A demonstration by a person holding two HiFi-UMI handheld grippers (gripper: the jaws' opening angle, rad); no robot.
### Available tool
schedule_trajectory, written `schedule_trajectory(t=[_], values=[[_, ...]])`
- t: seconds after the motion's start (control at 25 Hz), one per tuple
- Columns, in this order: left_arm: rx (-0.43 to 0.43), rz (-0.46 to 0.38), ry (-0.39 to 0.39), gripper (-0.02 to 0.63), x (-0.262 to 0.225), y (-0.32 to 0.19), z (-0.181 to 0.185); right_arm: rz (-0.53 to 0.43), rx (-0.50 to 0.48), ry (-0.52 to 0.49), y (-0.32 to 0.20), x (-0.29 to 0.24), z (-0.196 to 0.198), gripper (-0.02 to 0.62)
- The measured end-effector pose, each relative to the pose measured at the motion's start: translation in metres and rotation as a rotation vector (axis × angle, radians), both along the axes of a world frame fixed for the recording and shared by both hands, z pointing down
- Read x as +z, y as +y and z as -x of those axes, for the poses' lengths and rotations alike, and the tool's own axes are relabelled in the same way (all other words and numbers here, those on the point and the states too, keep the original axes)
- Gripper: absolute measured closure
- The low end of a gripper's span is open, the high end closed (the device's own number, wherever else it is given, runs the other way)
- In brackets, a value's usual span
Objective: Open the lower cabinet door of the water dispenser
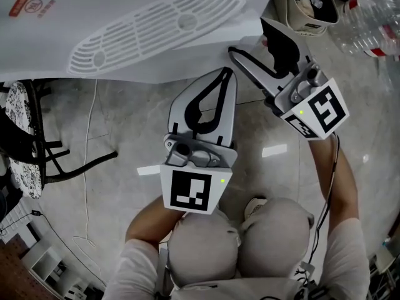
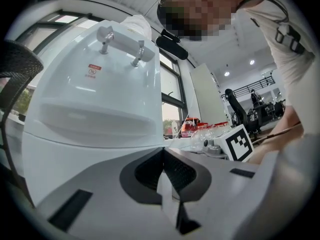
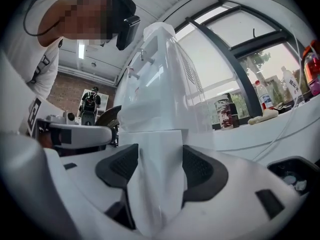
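Right gripper view: the flat white plastic lower cabinet door (image 3: 157,199) of the tall white water dispenser (image 3: 160,84) stands between the widely parted jaws of the right gripper (image 3: 160,151), apparently untouched. The left gripper (image 2: 163,159) is held closed, empty. The door is judged light, stiff and slippery, best taken at its free edge.

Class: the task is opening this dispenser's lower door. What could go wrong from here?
The right gripper has its jaws apart around the lower door edge, not pressing it; a pull now could slip off. The plastic bottles lie near that gripper and could get knocked.
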State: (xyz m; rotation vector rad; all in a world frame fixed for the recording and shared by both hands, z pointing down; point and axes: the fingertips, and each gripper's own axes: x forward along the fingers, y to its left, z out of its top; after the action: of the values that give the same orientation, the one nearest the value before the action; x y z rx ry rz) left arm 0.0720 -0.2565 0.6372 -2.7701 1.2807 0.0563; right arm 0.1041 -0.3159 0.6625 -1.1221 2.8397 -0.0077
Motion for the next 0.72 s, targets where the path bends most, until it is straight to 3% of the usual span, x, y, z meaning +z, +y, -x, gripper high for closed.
schedule_trajectory(t=[0.44,0.72], values=[[0.032,-0.065,-0.029,0.601,-0.024,0.025,0.000,-0.003,-0.032,-0.008,0.051,0.000,0.003,0.328],[-0.016,-0.061,-0.087,0.600,-0.031,0.048,0.005,0.007,-0.101,-0.020,0.097,-0.004,0.012,0.328]])
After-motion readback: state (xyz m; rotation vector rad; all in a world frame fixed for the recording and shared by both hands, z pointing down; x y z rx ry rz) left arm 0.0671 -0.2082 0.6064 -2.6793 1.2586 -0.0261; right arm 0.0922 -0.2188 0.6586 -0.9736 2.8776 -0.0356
